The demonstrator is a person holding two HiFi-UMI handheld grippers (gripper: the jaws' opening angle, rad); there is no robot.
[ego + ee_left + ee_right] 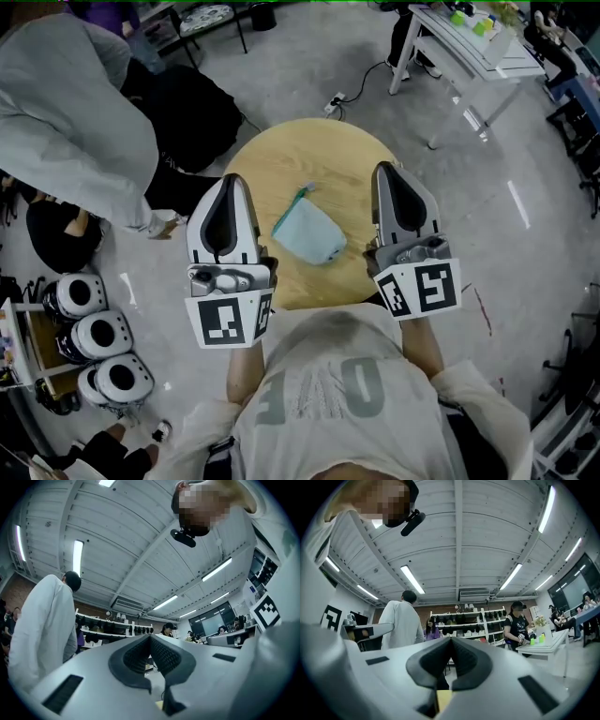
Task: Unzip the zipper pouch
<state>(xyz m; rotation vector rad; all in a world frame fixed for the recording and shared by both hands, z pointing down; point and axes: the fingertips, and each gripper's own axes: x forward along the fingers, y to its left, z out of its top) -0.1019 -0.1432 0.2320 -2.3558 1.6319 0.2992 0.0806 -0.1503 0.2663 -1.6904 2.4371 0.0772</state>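
Note:
A light teal zipper pouch [308,234] lies flat near the middle of the round wooden table [281,159], its zipper edge toward the far left with a green pull end. My left gripper [232,180] hangs to the left of the pouch, clear of it, and is shut on nothing. My right gripper [383,169] hangs to the right of the pouch, also shut and empty. In the left gripper view the left gripper [150,637] points up at the room and ceiling with its pads together. The right gripper view shows the right gripper [451,640] the same way. The pouch appears in neither gripper view.
A person in a grey coat [75,112] bends over just left of the table. Several white round headsets [94,336] sit on a shelf at lower left. A white desk [469,42] stands at the upper right. A power strip with a cable [335,100] lies on the floor beyond the table.

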